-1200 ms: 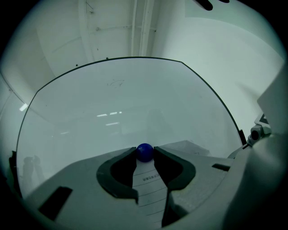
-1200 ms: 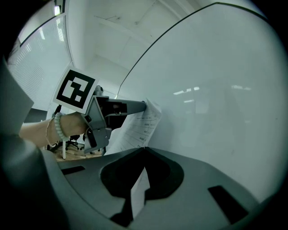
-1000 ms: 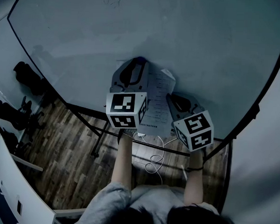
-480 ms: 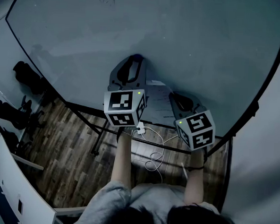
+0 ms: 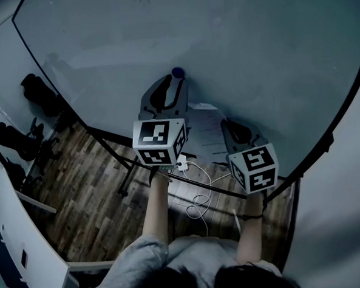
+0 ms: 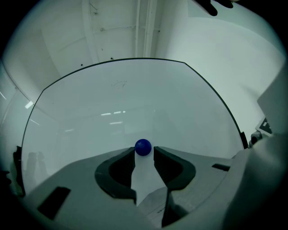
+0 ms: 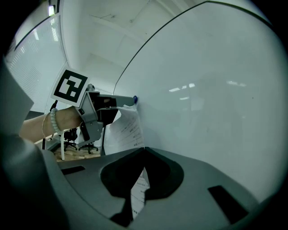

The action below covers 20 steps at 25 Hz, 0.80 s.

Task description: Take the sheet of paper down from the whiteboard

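Observation:
The sheet of paper (image 5: 209,131) with printed lines hangs loose in front of the whiteboard (image 5: 247,47), between my two grippers. My right gripper (image 5: 227,122) is shut on the sheet's lower right edge; in the right gripper view the sheet (image 7: 126,129) runs from its closed jaws toward the left gripper (image 7: 118,107). My left gripper (image 5: 176,79) points at the board and is shut on a round blue magnet (image 5: 178,72), which sits pinched between the fingertips (image 6: 143,147). The sheet's printed edge (image 6: 157,207) shows below those jaws.
The whiteboard's black frame and stand bar (image 5: 166,176) cross below my hands. A white cable and plug (image 5: 196,203) lie on the wooden floor (image 5: 85,195). Black office chairs (image 5: 16,142) stand at the left, near a white partition (image 5: 10,233).
The sheet hung flat and long down the board a second ago; now its lower part is pulled up and away, bunched toward the right gripper. The blue magnet shows clearly at the left tips.

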### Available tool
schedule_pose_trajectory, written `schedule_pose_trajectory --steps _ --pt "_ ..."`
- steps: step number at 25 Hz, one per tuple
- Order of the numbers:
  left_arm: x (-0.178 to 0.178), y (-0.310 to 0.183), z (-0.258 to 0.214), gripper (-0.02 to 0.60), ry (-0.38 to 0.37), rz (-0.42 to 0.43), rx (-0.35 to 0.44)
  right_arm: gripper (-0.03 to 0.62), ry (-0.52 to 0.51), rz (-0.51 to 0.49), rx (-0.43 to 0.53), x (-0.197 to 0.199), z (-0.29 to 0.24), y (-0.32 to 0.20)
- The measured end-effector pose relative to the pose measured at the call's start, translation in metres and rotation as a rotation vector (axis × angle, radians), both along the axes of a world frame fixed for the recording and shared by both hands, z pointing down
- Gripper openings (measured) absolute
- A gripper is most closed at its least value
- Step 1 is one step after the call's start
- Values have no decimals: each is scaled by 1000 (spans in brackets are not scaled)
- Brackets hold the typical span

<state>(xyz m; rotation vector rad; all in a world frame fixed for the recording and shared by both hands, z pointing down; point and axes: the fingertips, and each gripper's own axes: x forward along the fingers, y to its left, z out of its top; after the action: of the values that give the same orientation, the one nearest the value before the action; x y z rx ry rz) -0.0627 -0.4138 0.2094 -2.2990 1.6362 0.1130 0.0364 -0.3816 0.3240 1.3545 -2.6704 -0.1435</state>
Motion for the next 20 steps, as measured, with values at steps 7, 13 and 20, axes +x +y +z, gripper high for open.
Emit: schedule_pose_trajectory --steps 7,13,20 --pt "-20 15 26 114 38 -59 -27 0 -3 -4 -19 8 14 -2" --pt "-32 27 44 112 52 -76 -79 0 0 -3 -36 7 18 -4" --pt "-41 40 63 83 78 -81 -119 0 -3 5 -49 8 22 -1"
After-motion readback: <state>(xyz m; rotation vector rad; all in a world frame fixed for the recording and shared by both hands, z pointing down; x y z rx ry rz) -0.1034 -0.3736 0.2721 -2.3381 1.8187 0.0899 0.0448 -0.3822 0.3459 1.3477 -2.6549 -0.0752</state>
